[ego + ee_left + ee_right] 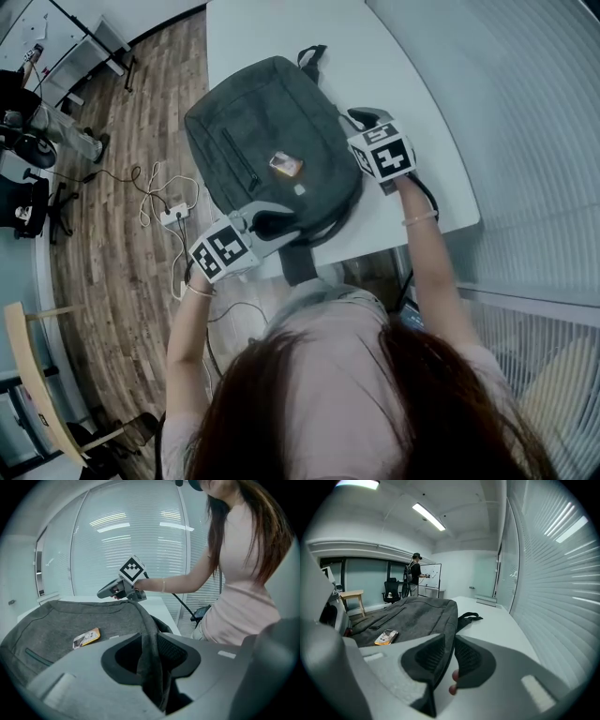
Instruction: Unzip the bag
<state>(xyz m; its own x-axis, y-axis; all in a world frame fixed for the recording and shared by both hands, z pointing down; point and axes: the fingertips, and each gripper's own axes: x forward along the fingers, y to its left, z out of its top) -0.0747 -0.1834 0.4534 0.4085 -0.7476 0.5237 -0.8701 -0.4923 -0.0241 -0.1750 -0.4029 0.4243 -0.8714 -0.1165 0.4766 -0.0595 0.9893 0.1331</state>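
White table (281, 33) in an office room, with the grey bag (253, 141) flat on its near end and a gripper at two rims.

The bag lies front up, handle (312, 58) at 1 o'clock, a small orange tag (286, 165) near its middle. At the 3 o'clock rim the right gripper (359, 119) has its jaws pressed on the edge fabric, I think to keep the bag steady. At 6 o'clock the left gripper (279, 223) has its jaws spread, with a fold of the rim loose between them (not squeezed), so the zip is probably not caught yet.

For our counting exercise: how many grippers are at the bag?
2. The left gripper is at the near edge of the bag, jaws apart around that edge. The right gripper is at its right edge, shut on it.
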